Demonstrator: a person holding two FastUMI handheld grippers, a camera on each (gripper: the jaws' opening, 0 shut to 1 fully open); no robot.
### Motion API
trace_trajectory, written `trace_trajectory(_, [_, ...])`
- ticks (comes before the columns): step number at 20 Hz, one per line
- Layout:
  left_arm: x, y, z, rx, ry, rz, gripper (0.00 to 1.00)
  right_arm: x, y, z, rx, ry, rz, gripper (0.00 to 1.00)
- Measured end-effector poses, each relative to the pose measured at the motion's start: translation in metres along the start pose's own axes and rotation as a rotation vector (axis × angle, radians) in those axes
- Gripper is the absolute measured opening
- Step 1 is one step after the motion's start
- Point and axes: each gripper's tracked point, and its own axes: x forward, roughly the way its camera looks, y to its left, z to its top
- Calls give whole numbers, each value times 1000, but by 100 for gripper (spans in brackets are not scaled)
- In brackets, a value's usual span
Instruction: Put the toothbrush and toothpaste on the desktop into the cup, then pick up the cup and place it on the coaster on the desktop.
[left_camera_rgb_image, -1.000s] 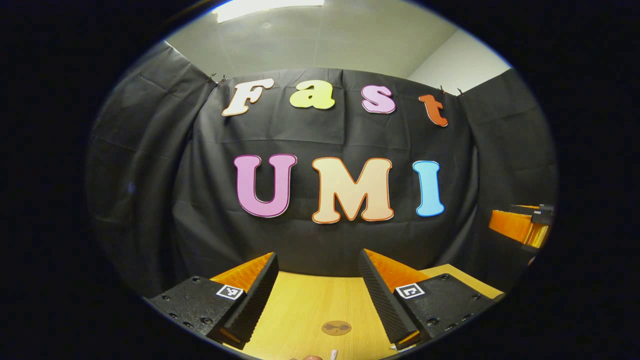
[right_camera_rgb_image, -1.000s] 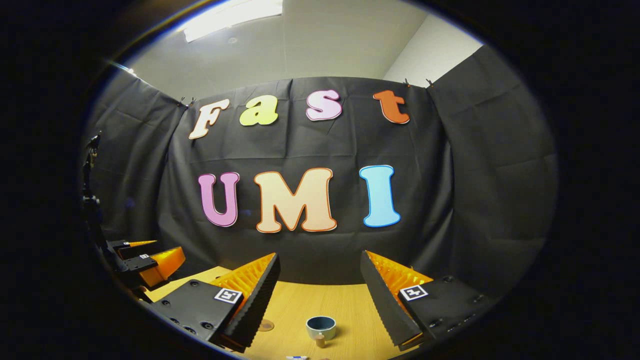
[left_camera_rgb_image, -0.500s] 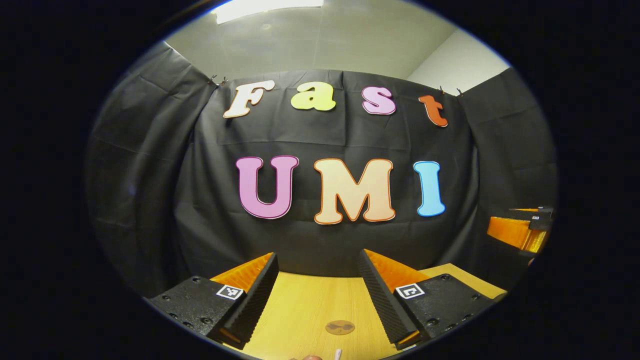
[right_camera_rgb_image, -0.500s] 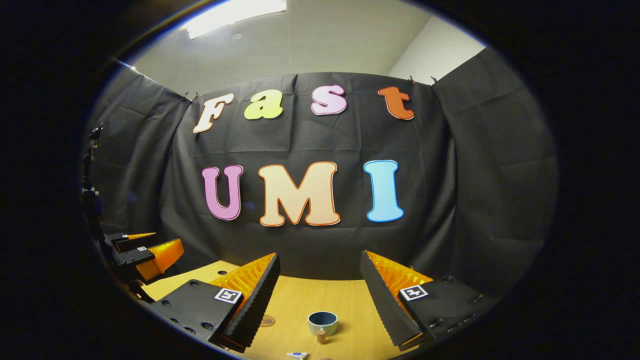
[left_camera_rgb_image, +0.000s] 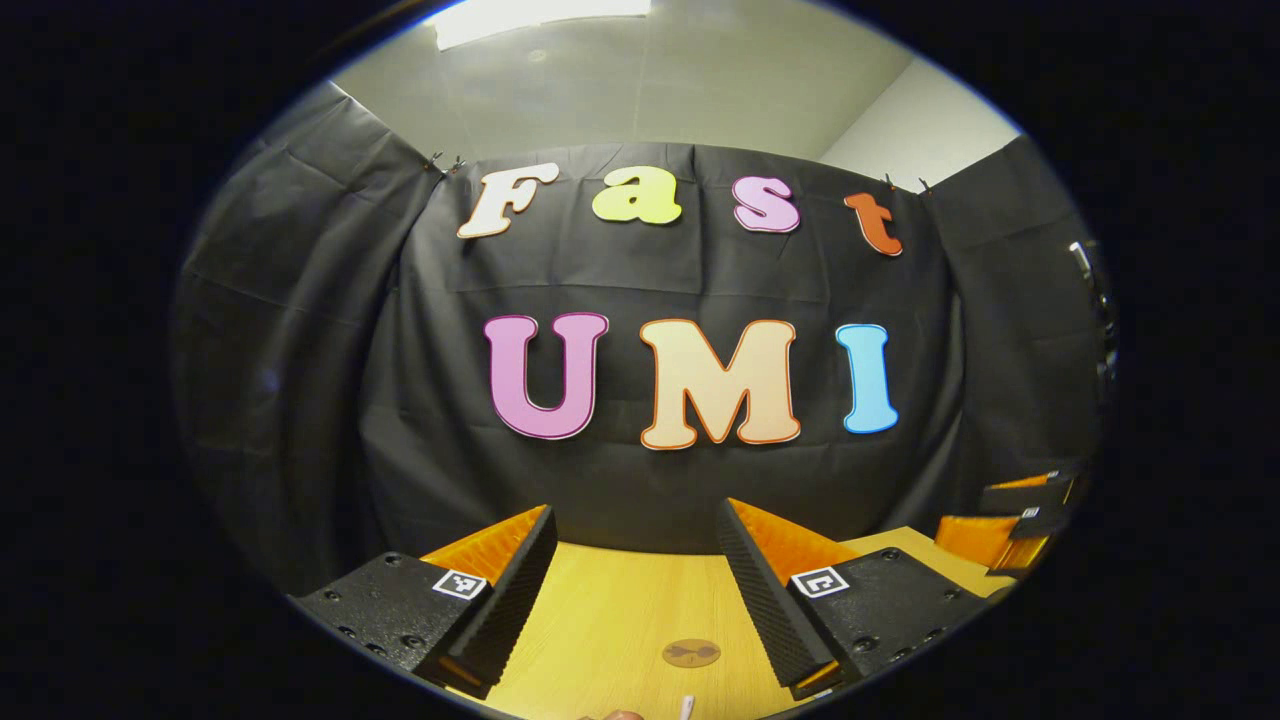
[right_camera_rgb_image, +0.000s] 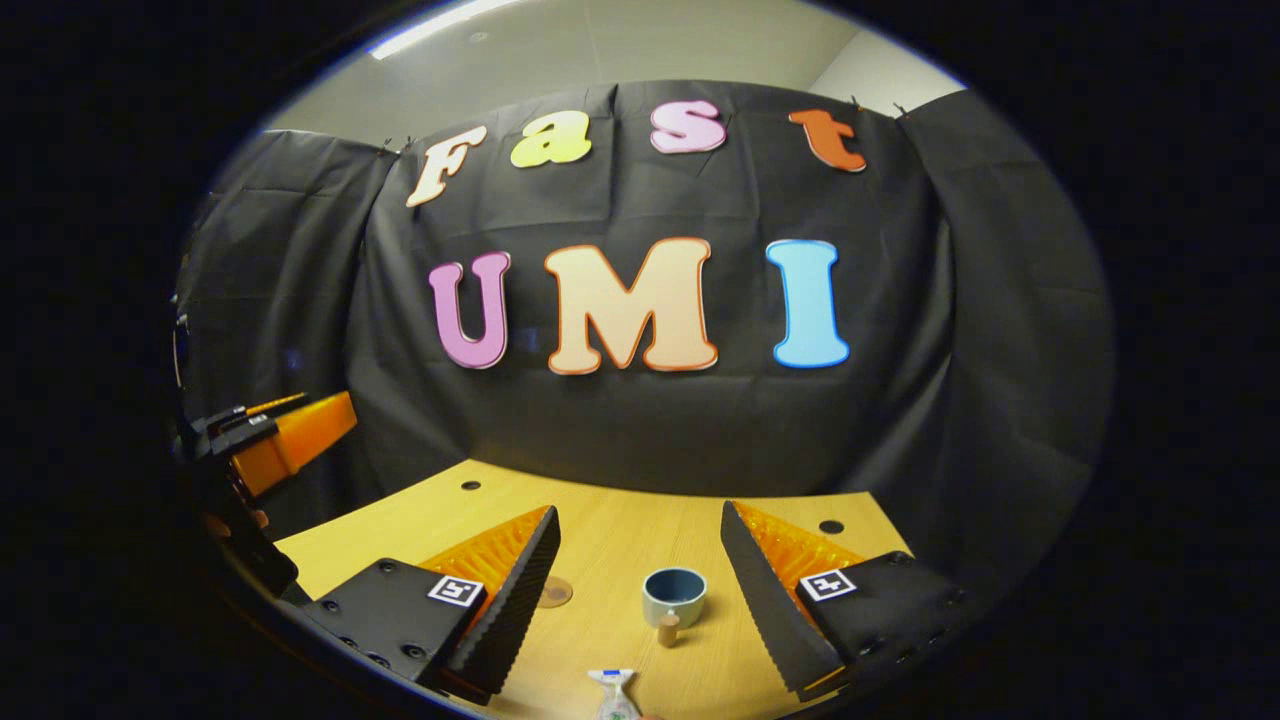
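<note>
In the right gripper view, the right gripper (right_camera_rgb_image: 640, 590) hangs over the wooden desktop (right_camera_rgb_image: 600, 540) with its fingers spread wide and nothing between them. Framed in that gap stands the cup (right_camera_rgb_image: 674, 596), a small round one, pale outside and blue-grey within, upright and open-mouthed. Just in front of it stands a little tan cork-like stub (right_camera_rgb_image: 668, 630). Nearer the camera lies the toothpaste (right_camera_rgb_image: 612, 692), a white tube with a blue band at its crimped end. The coaster (right_camera_rgb_image: 552, 592), a flat brown disc, peeks out beside the left finger. In the left gripper view, the left gripper (left_camera_rgb_image: 632, 585) is likewise spread and empty above the coaster (left_camera_rgb_image: 691, 653), with a thin white tip (left_camera_rgb_image: 686, 706), perhaps the toothbrush, at the bottom edge.
</note>
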Motion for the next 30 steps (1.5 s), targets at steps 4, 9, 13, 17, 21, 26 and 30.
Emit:
trace_trajectory(4, [-3, 11, -4, 4, 9, 27, 94, 13, 8, -50, -42, 141, 33, 99])
trace_trajectory(9, [-7, 26, -11, -1, 27, 64, 94, 20, 12, -122, -105, 337, 66, 99])
trace_trajectory(13, [-11, 35, -15, 5, 38, 92, 94, 19, 16, -167, -144, 480, 93, 99])
trace_trajectory(17, [-13, 42, -19, 12, 52, 114, 94, 9, 18, -215, -174, 654, 117, 99])
trace_trajectory(21, [-17, 50, -30, 16, 85, 134, 94, 4, 17, -251, -205, 770, 133, 100])
trace_trajectory(26, [-18, 53, -42, 37, 124, 137, 94, -1, 15, -288, -193, 900, 139, 100])
trace_trajectory(30, [-16, 51, -53, 45, 155, 127, 94, 1, 11, -307, -204, 951, 123, 95])
